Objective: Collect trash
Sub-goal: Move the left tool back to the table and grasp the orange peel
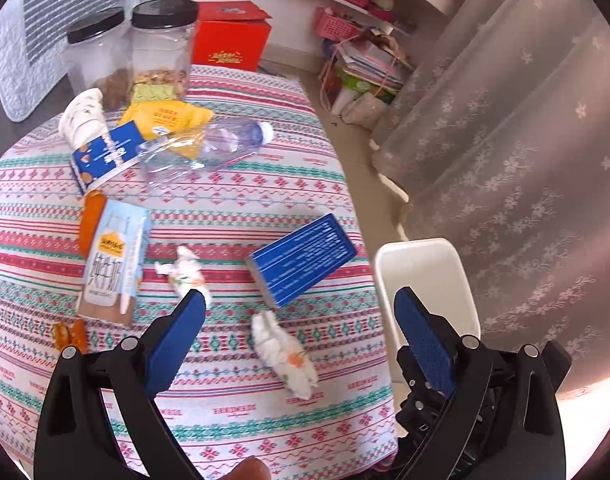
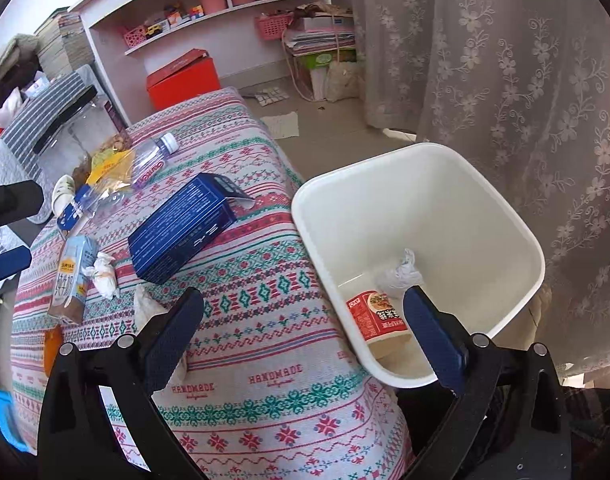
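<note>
Both grippers' fingers gape empty; two crumpled tissues point(image 1: 285, 354) on table, one in bin point(image 2: 421, 216).

Blue box point(image 1: 303, 260), white bin point(image 2: 417, 216), pink-teal patterned tablecloth point(image 1: 241, 412).

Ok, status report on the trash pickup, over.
Left gripper open, empty, over crumpled tissue. Right gripper open, empty, near white bin. Bin holds red carton and a tissue wad. Nothing blocking.
</note>
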The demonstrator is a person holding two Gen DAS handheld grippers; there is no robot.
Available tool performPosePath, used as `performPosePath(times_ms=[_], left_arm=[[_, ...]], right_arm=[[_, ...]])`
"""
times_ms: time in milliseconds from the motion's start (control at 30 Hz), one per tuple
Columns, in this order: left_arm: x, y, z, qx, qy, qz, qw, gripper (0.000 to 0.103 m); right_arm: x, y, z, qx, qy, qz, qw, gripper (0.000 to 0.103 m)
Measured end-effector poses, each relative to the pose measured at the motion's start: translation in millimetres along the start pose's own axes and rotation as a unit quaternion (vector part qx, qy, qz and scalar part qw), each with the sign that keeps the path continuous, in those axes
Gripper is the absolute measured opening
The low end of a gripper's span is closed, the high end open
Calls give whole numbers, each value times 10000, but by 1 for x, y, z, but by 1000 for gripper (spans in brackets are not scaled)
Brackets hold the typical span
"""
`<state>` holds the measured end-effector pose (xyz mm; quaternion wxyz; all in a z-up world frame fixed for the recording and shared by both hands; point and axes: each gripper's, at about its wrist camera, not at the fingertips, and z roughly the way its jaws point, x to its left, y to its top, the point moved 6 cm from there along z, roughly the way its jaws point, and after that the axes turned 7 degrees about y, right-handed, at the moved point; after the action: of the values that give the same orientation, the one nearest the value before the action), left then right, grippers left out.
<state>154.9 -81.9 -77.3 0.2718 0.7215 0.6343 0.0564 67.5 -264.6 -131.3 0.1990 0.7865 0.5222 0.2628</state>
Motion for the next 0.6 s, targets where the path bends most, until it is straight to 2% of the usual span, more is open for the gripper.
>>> performPosePath(times_ms=[167, 333, 433, 600], left_arm=[[51, -6, -7, 71, 368, -261, 9990, 92], [103, -15, -8, 322, 738, -542, 9953, 92], [135, -23, -3, 557, 968, -766, 9908, 92], [177, -45, 14, 1094, 1506, -938, 9780, 92]], right_arm=[[27, -8, 10, 192, 201, -204, 9994, 96], [52, -14, 18, 348, 406, -371, 9979, 96], [63, -18, 21, 429, 495, -473, 9967, 96], [77, -23, 27, 552, 587, -599, 9950, 96]])
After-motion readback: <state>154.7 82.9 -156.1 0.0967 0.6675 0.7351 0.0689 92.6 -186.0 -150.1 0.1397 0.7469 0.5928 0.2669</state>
